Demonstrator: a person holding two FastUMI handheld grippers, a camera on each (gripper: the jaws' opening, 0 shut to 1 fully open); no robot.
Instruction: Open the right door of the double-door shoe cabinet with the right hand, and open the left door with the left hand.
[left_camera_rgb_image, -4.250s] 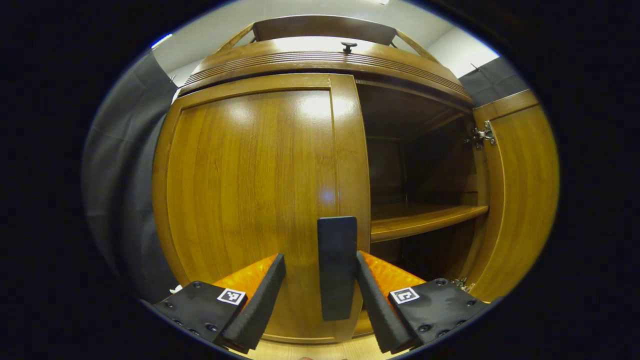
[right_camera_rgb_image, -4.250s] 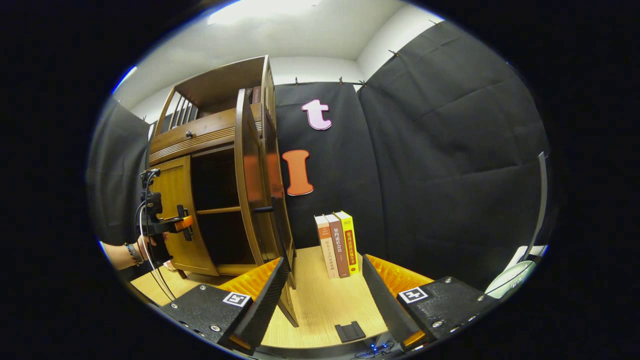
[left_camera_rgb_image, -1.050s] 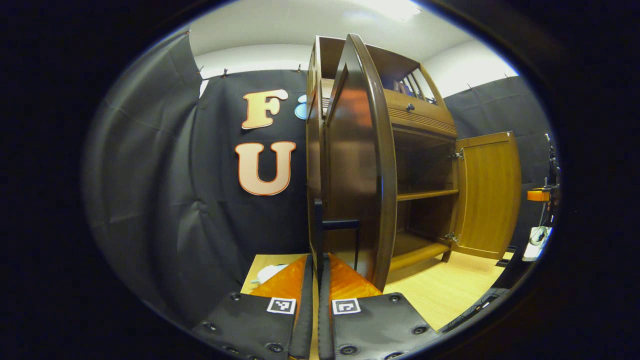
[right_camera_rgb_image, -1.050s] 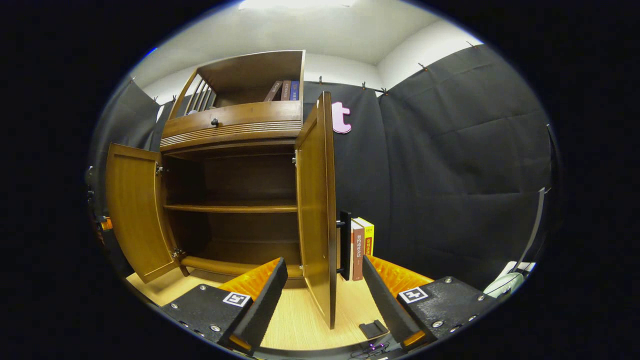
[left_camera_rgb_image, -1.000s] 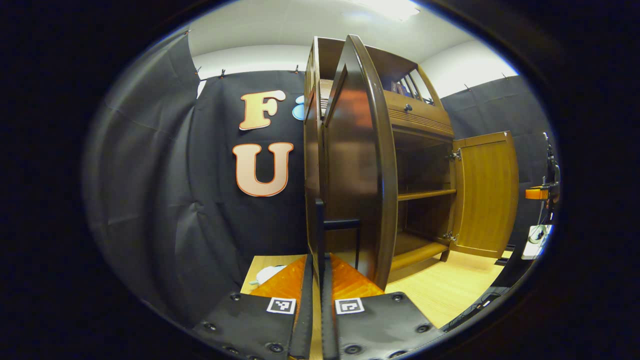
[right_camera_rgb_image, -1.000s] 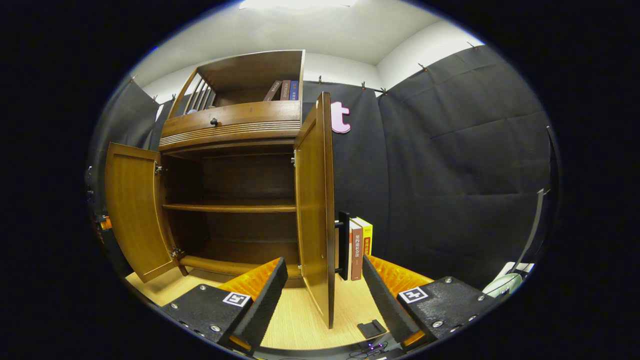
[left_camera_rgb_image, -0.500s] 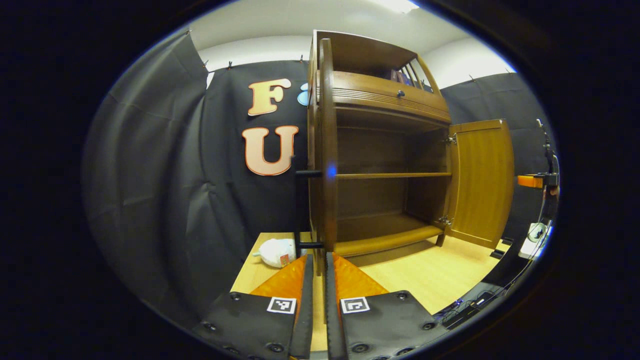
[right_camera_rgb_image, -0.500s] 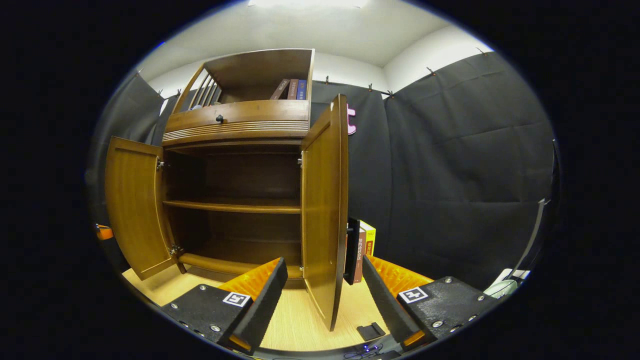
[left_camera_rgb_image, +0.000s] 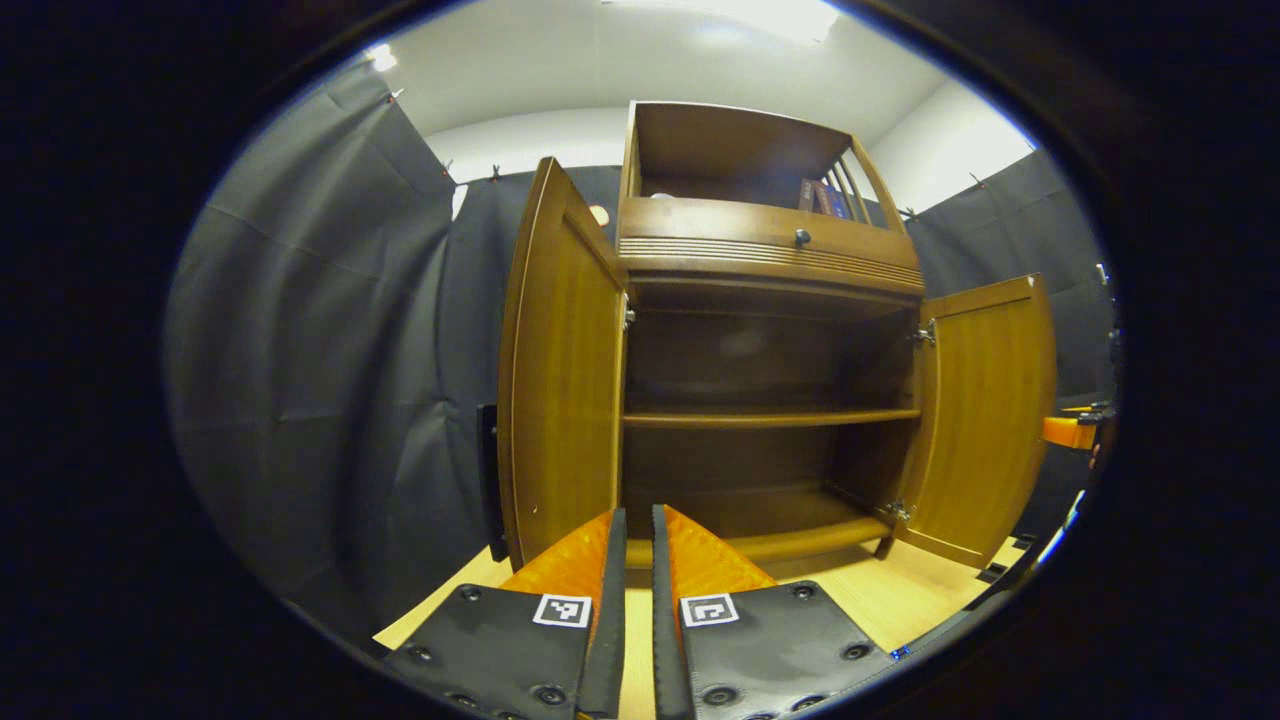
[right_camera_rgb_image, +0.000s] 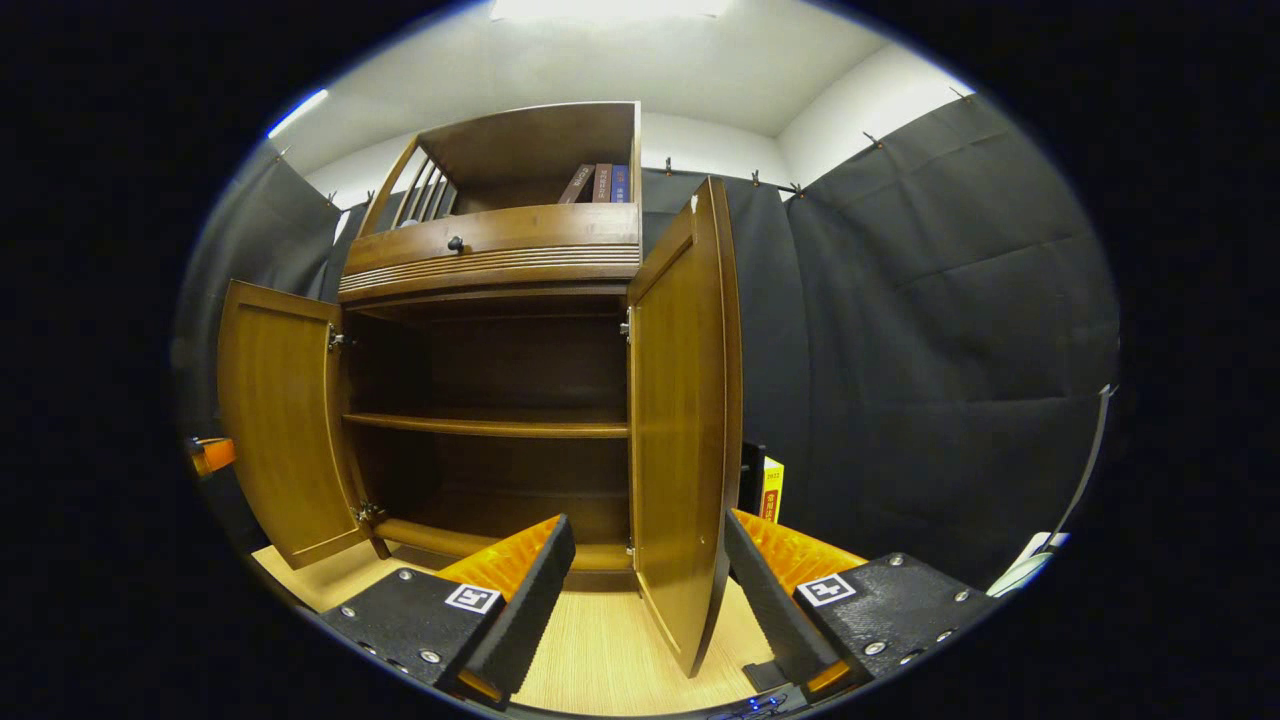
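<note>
Left to right in the left gripper view: the left door (left_camera_rgb_image: 555, 360) stands swung wide, its inner face toward the camera, its dark handle (left_camera_rgb_image: 487, 480) peeking out on the far side of the panel. Ahead and below sits the left gripper (left_camera_rgb_image: 637, 590), clenched on nothing, fingers nearly touching, clear of the door and pointing into the cabinet (left_camera_rgb_image: 770, 400). Over on the right, the right door (left_camera_rgb_image: 985, 410) hangs wide too.

Over to the right gripper view: the right gripper (right_camera_rgb_image: 650, 590) is released, fingers spread, and the right door's (right_camera_rgb_image: 685, 420) lower edge hangs between them without touching either. That door stands upright, just ahead and nearest this hand; the left door (right_camera_rgb_image: 275, 420) is well off to the left.

Both doors look open, so I'd judge only a pull-back is left.
</note>
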